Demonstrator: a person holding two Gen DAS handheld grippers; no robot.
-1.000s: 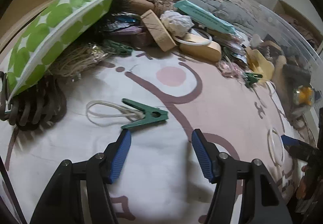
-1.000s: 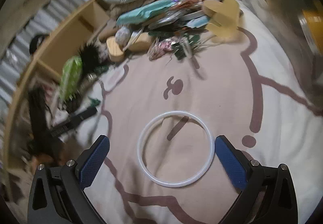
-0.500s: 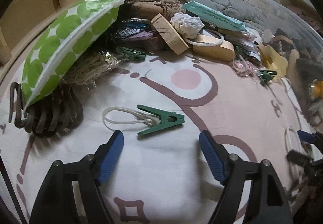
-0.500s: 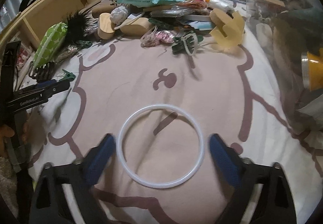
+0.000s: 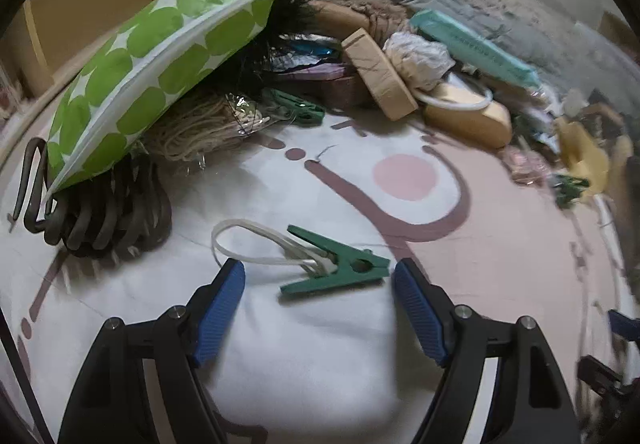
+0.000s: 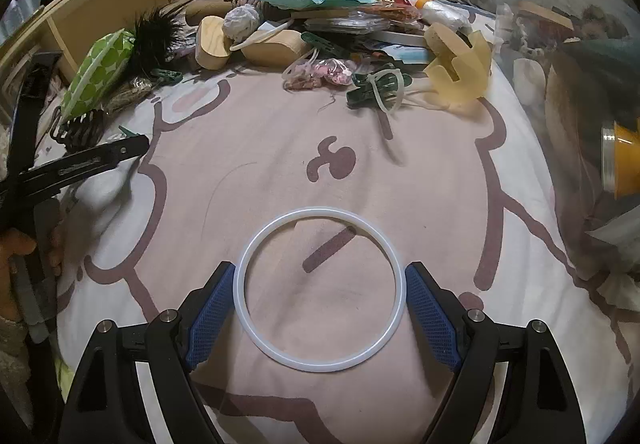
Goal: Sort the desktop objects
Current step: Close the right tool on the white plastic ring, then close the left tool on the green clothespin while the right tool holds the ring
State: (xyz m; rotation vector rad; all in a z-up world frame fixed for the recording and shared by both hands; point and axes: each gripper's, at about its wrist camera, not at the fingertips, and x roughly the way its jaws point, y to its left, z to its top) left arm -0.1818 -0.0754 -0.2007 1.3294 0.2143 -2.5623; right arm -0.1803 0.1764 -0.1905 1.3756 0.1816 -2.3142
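A green clothespin (image 5: 340,268) lies on the pink-and-white bedspread (image 5: 312,356) with a white band loop (image 5: 248,236) clipped in its mouth. My left gripper (image 5: 318,266) is open, tilted down over it; the clothespin lies between the blue fingertips, untouched by either. A white ring (image 6: 320,362) lies flat on the spread in the right wrist view. My right gripper (image 6: 320,272) straddles it, both blue pads (image 6: 212,308) resting against the ring's outer edge, which stays round. The left gripper's black body (image 6: 80,164) shows at that view's left edge.
A clutter pile lines the far side: green dotted pouch (image 5: 148,68), dark hooks (image 5: 104,212), twine (image 5: 200,128), wooden blocks (image 5: 380,76), teal packet (image 5: 472,44), another banded clothespin (image 6: 376,88), yellow piece (image 6: 460,64). A wooden shelf (image 6: 120,0) stands left, a clear bin (image 6: 580,124) right.
The left jaws widened and came closer, so the clothespin now lies between the tips. The right jaws narrowed onto the ring's sides, and that view rolled level.
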